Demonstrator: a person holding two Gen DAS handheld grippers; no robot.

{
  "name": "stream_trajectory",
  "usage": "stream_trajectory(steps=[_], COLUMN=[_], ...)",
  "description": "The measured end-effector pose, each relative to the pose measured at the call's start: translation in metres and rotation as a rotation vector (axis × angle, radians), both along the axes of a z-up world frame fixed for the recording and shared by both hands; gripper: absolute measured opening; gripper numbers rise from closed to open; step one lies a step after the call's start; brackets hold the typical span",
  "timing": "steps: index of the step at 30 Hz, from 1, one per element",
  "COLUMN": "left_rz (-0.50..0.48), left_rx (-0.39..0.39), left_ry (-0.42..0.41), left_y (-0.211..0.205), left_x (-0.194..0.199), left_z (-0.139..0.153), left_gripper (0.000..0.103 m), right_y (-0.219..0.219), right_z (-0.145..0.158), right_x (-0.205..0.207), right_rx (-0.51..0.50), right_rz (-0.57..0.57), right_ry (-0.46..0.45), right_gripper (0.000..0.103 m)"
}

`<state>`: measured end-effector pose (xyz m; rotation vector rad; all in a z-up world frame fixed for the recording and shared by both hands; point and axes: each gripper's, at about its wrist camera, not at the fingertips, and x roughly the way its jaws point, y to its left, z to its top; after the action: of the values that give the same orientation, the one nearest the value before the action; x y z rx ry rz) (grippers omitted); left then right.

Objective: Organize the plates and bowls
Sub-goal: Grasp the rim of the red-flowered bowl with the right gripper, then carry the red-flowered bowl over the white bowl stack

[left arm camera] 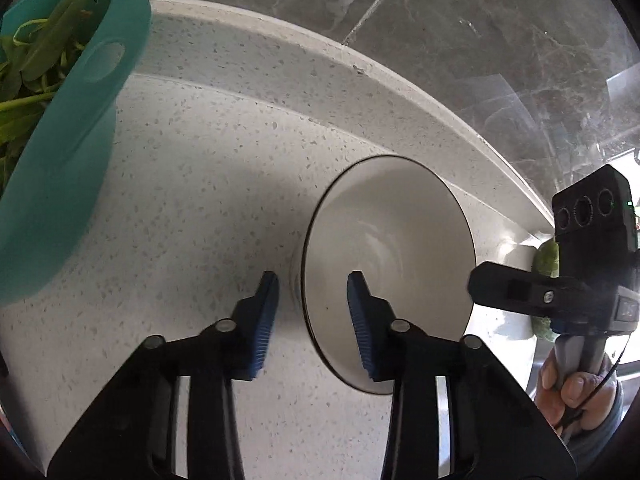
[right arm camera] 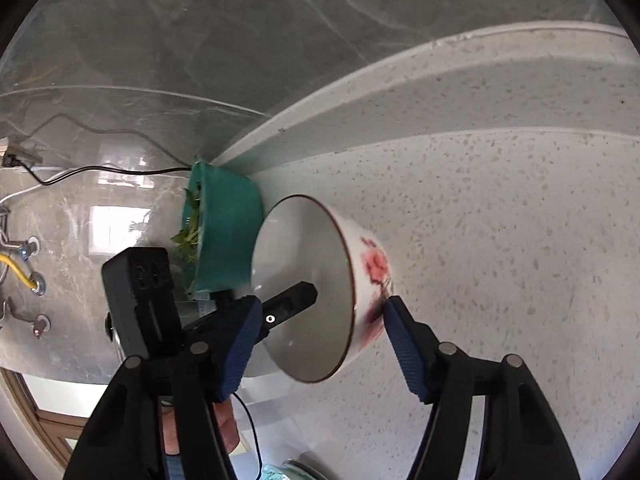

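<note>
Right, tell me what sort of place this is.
Most likely a home kitchen counter. A speckled stone countertop meets a grey marble wall, a teal basin holds leafy greens, and a white floral bowl stands on the counter.

No readable text, labels, brands or nos. anywhere in either view. Only marking: pink flower pattern on outside of the white ceramic bowl with dark rim [right arm camera: 304, 292], a picture, not lettering.
</note>
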<state>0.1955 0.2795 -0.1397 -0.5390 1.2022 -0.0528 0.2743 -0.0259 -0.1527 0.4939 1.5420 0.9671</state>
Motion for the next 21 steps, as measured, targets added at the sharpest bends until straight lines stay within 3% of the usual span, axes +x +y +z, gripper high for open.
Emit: stream_trajectory(steps=[10, 15, 21], left_rz=[-0.019, -0.018, -0.01], left_rx=[-0.011, -0.028, -0.022], left_ry=[0.028, 0.028, 0.028], left_y=[-0.002, 0.007, 0.002], left_x=[0.02, 0.026, 0.027], left_z=[-0.019, -0.023, -0.018], left_gripper=[0.017, 0.013, 0.013], right_y=[0.015, 0.016, 0.015], right_z=[-0.014, -0.024, -0.025], right_x=[-0.001, 0.003, 0.003], right_rx=[-0.069, -0.072, -0.08], right_rz=[0.03, 0.015, 0.002], right_ry=[0.009, 0.024, 0.018], right_gripper=[0.05, 0.033, 0.032])
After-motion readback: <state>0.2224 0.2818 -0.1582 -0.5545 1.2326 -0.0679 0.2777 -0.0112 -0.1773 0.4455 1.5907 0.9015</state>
